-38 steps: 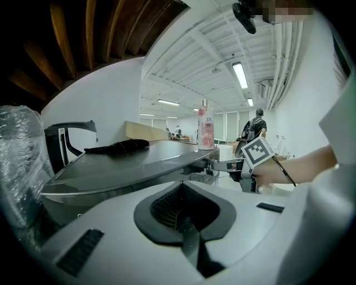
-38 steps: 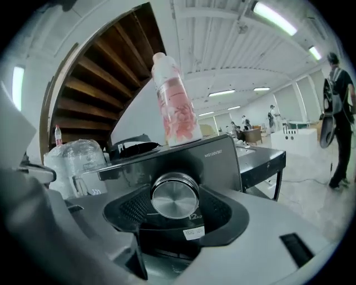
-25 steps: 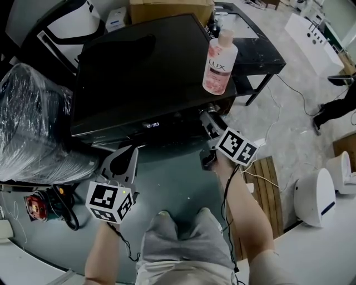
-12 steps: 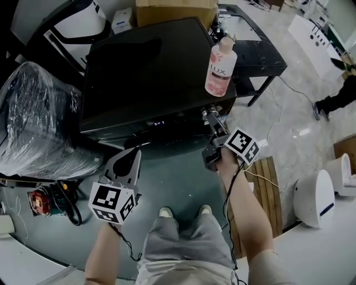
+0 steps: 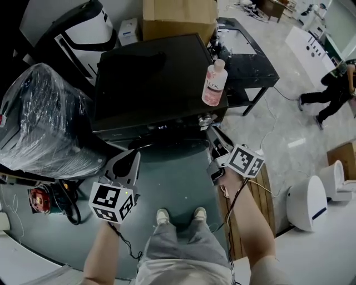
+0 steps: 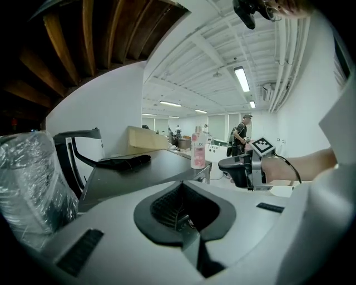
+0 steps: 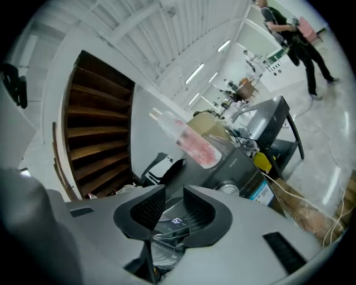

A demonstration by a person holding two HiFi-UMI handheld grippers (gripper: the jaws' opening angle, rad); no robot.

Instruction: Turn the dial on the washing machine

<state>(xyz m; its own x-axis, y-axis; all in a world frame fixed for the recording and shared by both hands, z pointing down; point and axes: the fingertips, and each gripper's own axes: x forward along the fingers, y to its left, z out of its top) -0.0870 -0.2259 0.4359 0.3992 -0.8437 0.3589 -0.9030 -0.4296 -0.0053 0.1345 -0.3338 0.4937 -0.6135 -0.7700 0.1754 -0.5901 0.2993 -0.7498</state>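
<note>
The black washing machine (image 5: 156, 78) stands ahead of me, its silver dial (image 5: 204, 119) at the right end of the front panel. My right gripper (image 5: 218, 143) hovers just below and right of the dial, clear of it. Its jaws are closing with nothing between them. In the right gripper view the dial (image 7: 228, 188) lies to the right of the jaws, and a narrow gap still shows at the right gripper (image 7: 173, 201). My left gripper (image 5: 129, 162) hangs shut and empty in front of the machine's left half; the left gripper view shows the left gripper (image 6: 181, 210) with its pads together.
A pink soap bottle (image 5: 214, 83) stands on the machine's right corner above the dial. A plastic-wrapped bundle (image 5: 39, 122) sits to the left, a cardboard box (image 5: 178, 16) behind, a black table (image 5: 245, 55) to the right. A wooden pallet (image 5: 268, 181) and a person (image 5: 334, 89) are further right.
My right gripper has drawn back from the dial, which it reached earlier, and its jaws have narrowed. The left gripper has barely moved. The head view has pulled back.
</note>
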